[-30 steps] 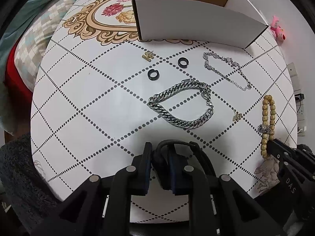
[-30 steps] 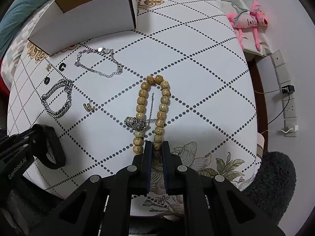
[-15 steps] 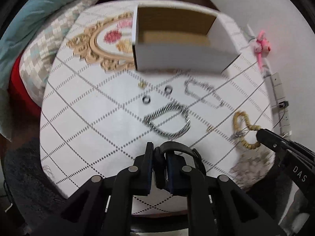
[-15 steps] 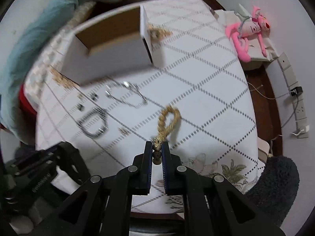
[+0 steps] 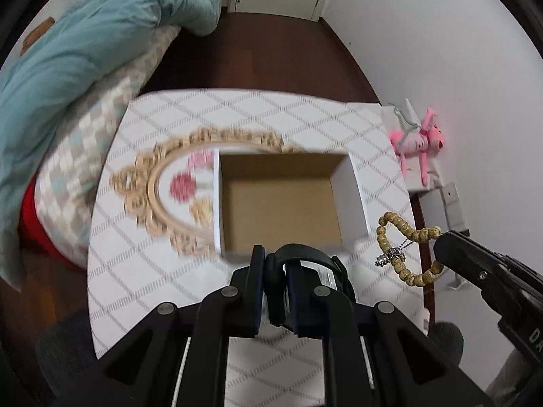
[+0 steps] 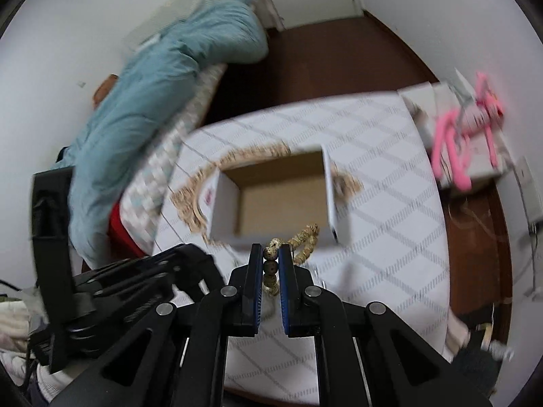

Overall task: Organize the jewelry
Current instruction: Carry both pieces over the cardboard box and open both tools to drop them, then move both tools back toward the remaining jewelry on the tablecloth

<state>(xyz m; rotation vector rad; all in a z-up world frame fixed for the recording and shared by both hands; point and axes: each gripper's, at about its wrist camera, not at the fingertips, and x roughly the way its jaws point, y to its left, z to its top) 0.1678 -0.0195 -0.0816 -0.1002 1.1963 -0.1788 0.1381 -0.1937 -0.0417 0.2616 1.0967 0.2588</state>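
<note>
Your right gripper (image 6: 270,258) clamps the beaded bracelet (image 5: 400,249) in the air just beside the open cardboard box (image 5: 353,193); your left gripper (image 5: 275,271) grips a black band (image 5: 298,249) above the patterned table (image 5: 135,271).

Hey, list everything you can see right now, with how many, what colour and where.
Box: one, white outside, brown inside, open, on the table; nothing visible inside.
Bead bracelet: one, tan with a silver charm, hanging in the air right of the box, pinched by the right gripper.
Black band: one, looped between the left gripper's fingers.
Table: one, white with grey diamond lines and a gold floral oval.
Blanket: one, teal, on the bed to the left.
Plush toy: one, pink, beyond the table's right side.
Left gripper: black, closed on the band.
Right gripper: black, closed on the beads.
</note>
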